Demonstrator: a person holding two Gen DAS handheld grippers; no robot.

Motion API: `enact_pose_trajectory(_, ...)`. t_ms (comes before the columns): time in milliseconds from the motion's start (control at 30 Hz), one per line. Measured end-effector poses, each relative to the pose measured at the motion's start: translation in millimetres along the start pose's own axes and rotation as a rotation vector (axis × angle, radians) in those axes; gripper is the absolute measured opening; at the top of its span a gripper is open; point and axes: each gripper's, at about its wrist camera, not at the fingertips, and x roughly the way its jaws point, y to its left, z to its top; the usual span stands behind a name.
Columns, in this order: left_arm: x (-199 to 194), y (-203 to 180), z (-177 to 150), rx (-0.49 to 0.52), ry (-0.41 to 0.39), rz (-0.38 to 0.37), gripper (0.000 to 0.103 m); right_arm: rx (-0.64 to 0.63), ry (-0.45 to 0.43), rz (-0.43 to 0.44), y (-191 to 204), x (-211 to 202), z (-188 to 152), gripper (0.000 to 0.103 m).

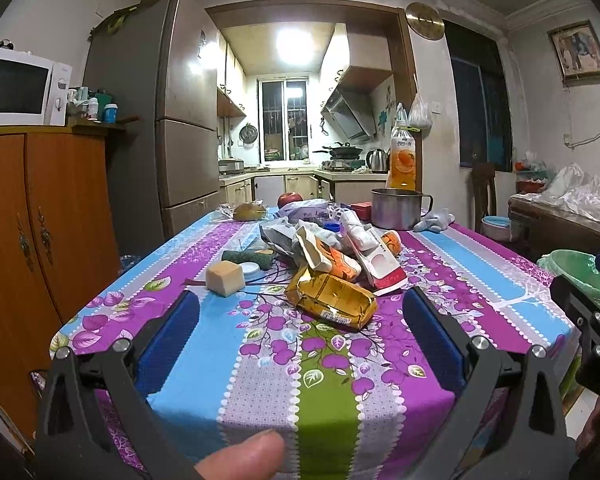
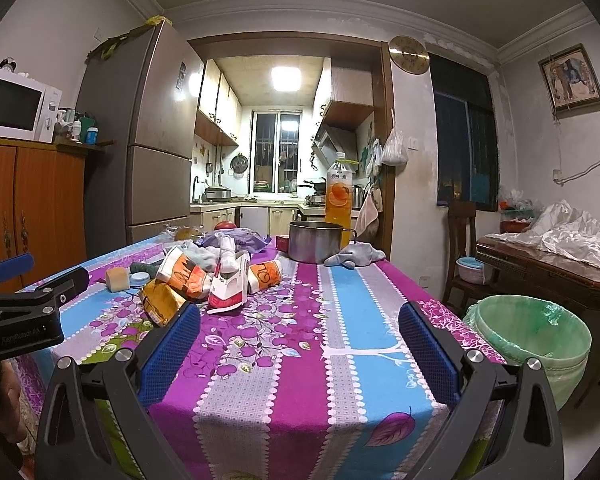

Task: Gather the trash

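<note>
A pile of trash lies mid-table: a crumpled gold packet (image 1: pixel 332 300) (image 2: pixel 162 300) nearest, an orange and white wrapper (image 1: pixel 332 260) (image 2: pixel 186 274), a red and white carton (image 1: pixel 380 264) (image 2: pixel 230 286) and a grey bag (image 1: pixel 280 234). My left gripper (image 1: pixel 300 312) is open and empty, just short of the gold packet. My right gripper (image 2: pixel 300 320) is open and empty over the table's front right part; it also shows in the left wrist view (image 1: pixel 580 300). A green-lined trash bin (image 2: pixel 532 336) (image 1: pixel 584 276) stands on the floor right of the table.
On the floral tablecloth (image 1: pixel 204 360) are a tan block (image 1: pixel 225 278), a green sponge (image 1: pixel 248 258), a white lid (image 1: pixel 249 268), a steel pot (image 1: pixel 396 208), an orange drink bottle (image 1: pixel 402 158), an apple (image 1: pixel 289 199) and a grey cloth (image 2: pixel 354 257). A wooden cabinet (image 1: pixel 40 220) stands left.
</note>
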Motion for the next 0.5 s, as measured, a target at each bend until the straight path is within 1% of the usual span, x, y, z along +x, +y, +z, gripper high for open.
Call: enact_pose_trajectory(500, 1.5, 1.2, -0.5, 0.0, 0.007, 0.0, 0.098, -0.005, 0.003, 0.001, 3.0, 3.5, -1.1, 0.099)
